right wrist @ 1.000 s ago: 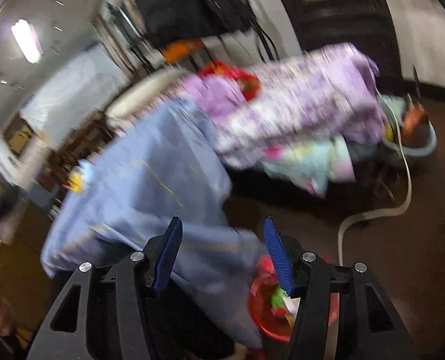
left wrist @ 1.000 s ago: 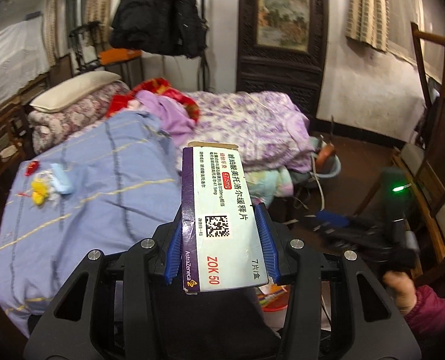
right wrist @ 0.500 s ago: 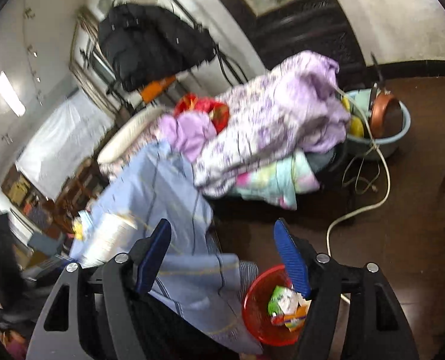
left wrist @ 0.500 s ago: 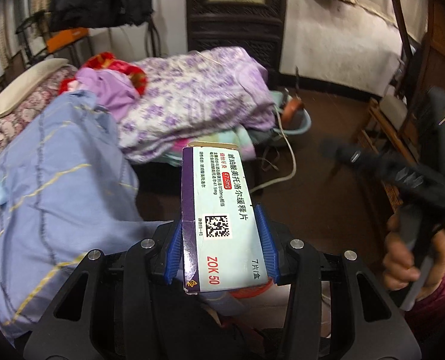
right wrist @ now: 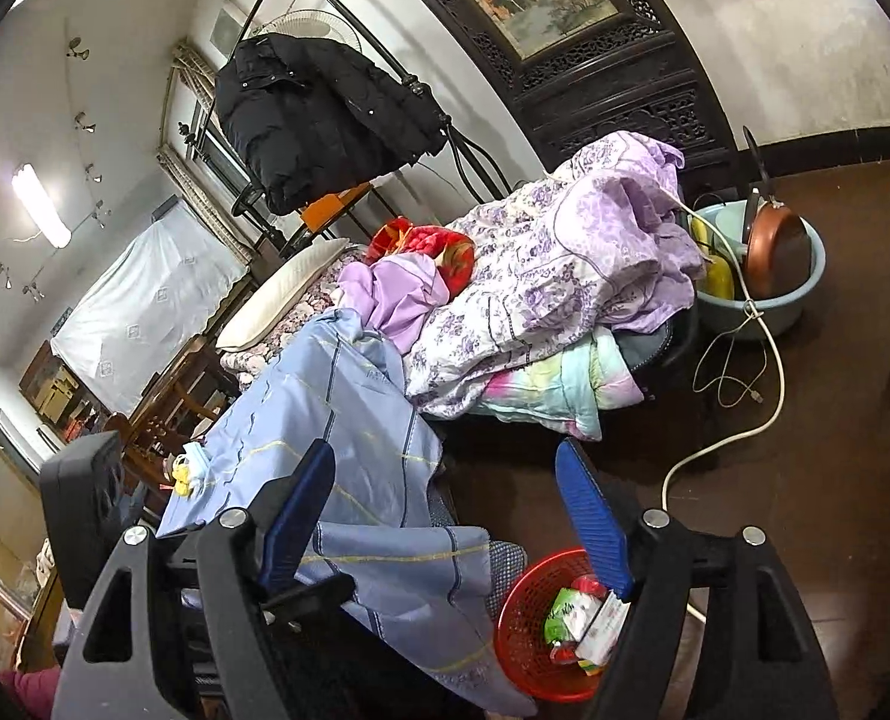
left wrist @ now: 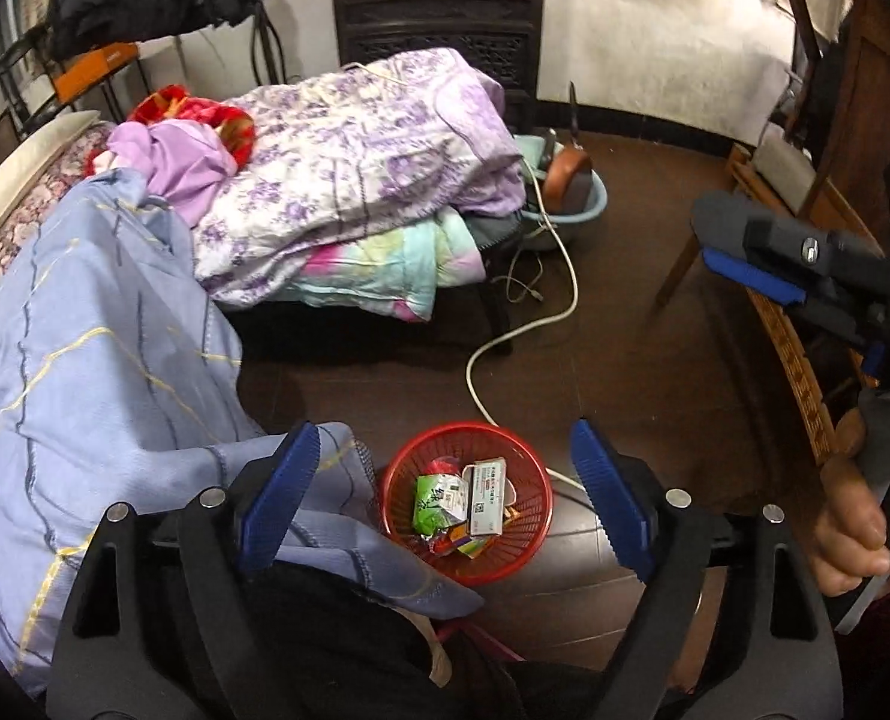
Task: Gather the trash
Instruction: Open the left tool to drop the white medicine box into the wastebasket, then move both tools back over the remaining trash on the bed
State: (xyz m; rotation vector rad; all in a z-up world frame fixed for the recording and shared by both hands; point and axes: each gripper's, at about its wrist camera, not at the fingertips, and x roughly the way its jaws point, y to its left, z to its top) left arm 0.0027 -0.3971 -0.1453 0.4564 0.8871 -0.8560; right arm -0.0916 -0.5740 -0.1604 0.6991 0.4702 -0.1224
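My left gripper [left wrist: 443, 432] hangs over the red basket [left wrist: 508, 564] on the floor, its jaws opening with nothing between them. The white medicine box [left wrist: 486, 498] lies in the basket beside a green wrapper [left wrist: 436, 498]. My right gripper [right wrist: 445, 450] is held above the bed's edge, its jaws also opening and empty. The basket [right wrist: 523, 648] and the box [right wrist: 604, 624] show at the lower right of the right wrist view. A small yellow and pale blue bundle [right wrist: 187, 471] lies on the blue sheet [right wrist: 337, 414]. The right gripper's blue pad [left wrist: 745, 270] and a hand [left wrist: 847, 522] show at the right of the left wrist view.
A bed piled with a purple floral quilt [left wrist: 355, 144] fills the left. A white cable [left wrist: 529, 324] runs across the dark floor to the basket. A blue basin [right wrist: 763, 300] with a copper pan stands by the bed's end. Wooden chairs [left wrist: 799, 354] stand at the right.
The left jaws have opened and the medicine box has dropped from them into the red basket. The left gripper tipped down towards the basket. The right jaws spread wider.
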